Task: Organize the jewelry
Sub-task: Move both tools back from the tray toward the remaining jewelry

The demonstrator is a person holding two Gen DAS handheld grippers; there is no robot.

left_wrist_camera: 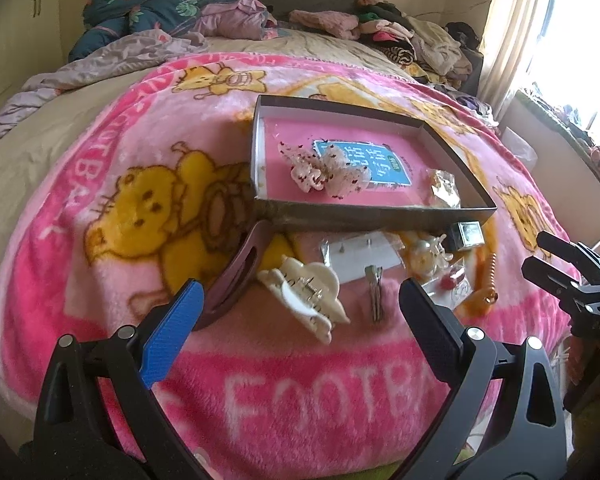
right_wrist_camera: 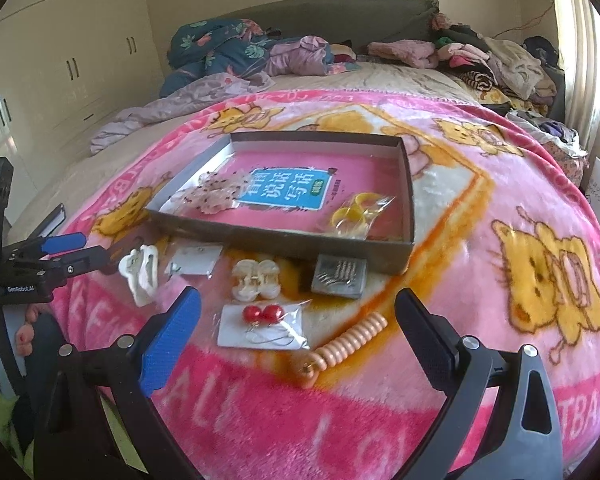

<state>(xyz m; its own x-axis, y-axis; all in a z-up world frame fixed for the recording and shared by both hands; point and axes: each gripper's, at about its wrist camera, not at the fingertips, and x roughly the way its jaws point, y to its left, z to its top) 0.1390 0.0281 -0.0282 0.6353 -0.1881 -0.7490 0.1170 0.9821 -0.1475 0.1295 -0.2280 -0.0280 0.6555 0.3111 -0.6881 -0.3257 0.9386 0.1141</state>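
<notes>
A shallow brown box (right_wrist_camera: 300,242) with a pink lining lies on the pink blanket; it also shows in the left wrist view (left_wrist_camera: 364,218). In it are a floral scrunchie (left_wrist_camera: 326,172) and a bagged yellow item (right_wrist_camera: 354,212). In front of the box lie a cream claw clip (left_wrist_camera: 304,294), a metal hair pin (left_wrist_camera: 374,292), a small white clip (right_wrist_camera: 256,280), red ball earrings on a card (right_wrist_camera: 262,314), an orange coil tie (right_wrist_camera: 346,346) and a small grey case (right_wrist_camera: 340,276). My left gripper (left_wrist_camera: 298,332) is open above the claw clip. My right gripper (right_wrist_camera: 298,334) is open above the earring card.
A mauve curved hair clip (left_wrist_camera: 234,280) lies left of the claw clip. A white card (left_wrist_camera: 360,256) lies by the box. Piles of clothes (right_wrist_camera: 480,60) and a rumpled duvet (right_wrist_camera: 228,52) cover the far bed. Wardrobes (right_wrist_camera: 60,40) stand at left.
</notes>
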